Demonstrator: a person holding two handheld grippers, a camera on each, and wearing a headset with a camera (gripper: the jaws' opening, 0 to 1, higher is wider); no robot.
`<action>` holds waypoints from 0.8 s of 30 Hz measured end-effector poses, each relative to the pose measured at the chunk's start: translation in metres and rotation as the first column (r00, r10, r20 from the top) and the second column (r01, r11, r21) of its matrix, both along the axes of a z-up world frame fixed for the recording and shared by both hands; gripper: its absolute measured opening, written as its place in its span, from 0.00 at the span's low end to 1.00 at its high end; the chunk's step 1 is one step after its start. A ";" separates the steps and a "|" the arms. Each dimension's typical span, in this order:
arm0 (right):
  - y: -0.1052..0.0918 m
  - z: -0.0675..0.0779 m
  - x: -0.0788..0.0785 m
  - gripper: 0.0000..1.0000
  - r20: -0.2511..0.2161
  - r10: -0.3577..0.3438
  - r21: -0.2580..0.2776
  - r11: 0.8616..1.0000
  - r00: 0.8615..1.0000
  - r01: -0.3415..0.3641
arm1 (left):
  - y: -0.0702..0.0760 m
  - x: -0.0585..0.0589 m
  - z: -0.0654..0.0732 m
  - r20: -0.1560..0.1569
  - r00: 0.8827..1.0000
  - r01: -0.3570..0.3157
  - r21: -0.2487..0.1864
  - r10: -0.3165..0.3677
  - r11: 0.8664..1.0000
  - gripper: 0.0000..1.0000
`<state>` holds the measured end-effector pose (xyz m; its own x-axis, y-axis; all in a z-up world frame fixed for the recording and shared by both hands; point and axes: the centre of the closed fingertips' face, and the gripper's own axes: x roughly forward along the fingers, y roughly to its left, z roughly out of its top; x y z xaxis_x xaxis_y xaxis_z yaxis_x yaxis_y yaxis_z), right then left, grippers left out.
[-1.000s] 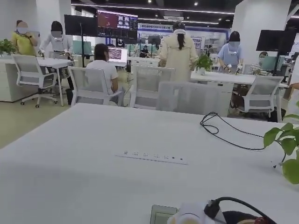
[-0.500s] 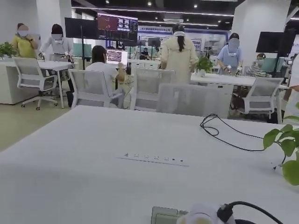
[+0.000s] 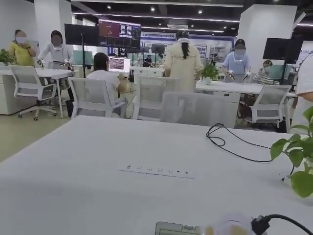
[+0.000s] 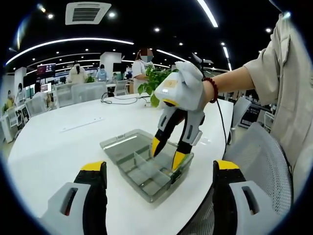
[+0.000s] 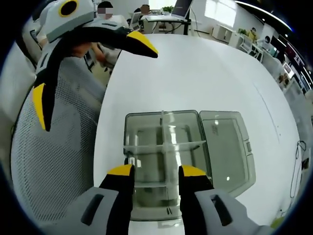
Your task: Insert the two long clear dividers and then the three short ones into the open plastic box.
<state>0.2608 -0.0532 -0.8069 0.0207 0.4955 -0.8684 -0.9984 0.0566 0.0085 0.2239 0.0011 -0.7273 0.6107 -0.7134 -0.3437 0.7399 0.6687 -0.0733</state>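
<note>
While the right gripper [image 4: 167, 152] holds its 2 jaws partly apart and empty, tips pointing down over the open plastic box [image 4: 159, 190], the left gripper [image 4: 159, 167] has its jaws wide, well apart from it. The box lies near the table [image 4: 58, 142] edge; inside stand 1 long clear divider [image 5: 163, 128] and at least 1 short divider [image 5: 146, 147] crossing it.

Two grippers are mine, the left gripper [image 4: 159, 166] and the right gripper [image 5: 156, 171], with two jaws on each. On the one counter [image 5: 195, 73] I count one clear box [image 5: 128, 132] with one lid [image 5: 227, 147]. Of the dividers [image 5: 164, 145] inside I count one lengthwise and one crosswise for certain; any more I cannot tell. Farther along there is one power strip [image 3: 155, 171], one black cable [image 3: 230, 147] and one leafy plant [image 3: 298, 156].
</note>
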 end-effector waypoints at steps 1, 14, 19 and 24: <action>-0.002 0.001 0.000 0.39 0.003 -0.002 0.004 1.000 1.000 0.002 | 0.000 0.000 0.000 0.000 1.000 -0.001 0.001 0.001 1.000 0.93; -0.039 0.015 -0.003 0.48 0.016 -0.059 0.064 0.996 0.998 0.058 | -0.001 0.000 0.000 0.014 1.000 -0.015 0.005 0.015 1.000 1.00; -0.058 0.018 -0.003 0.50 0.019 -0.083 0.082 0.993 0.996 0.081 | -0.002 0.001 -0.001 0.017 1.000 -0.015 0.013 0.014 1.000 1.00; -0.081 0.017 -0.003 0.52 0.019 -0.115 0.078 0.991 0.993 0.113 | -0.003 0.002 0.000 0.020 1.000 -0.017 0.012 0.017 1.000 1.00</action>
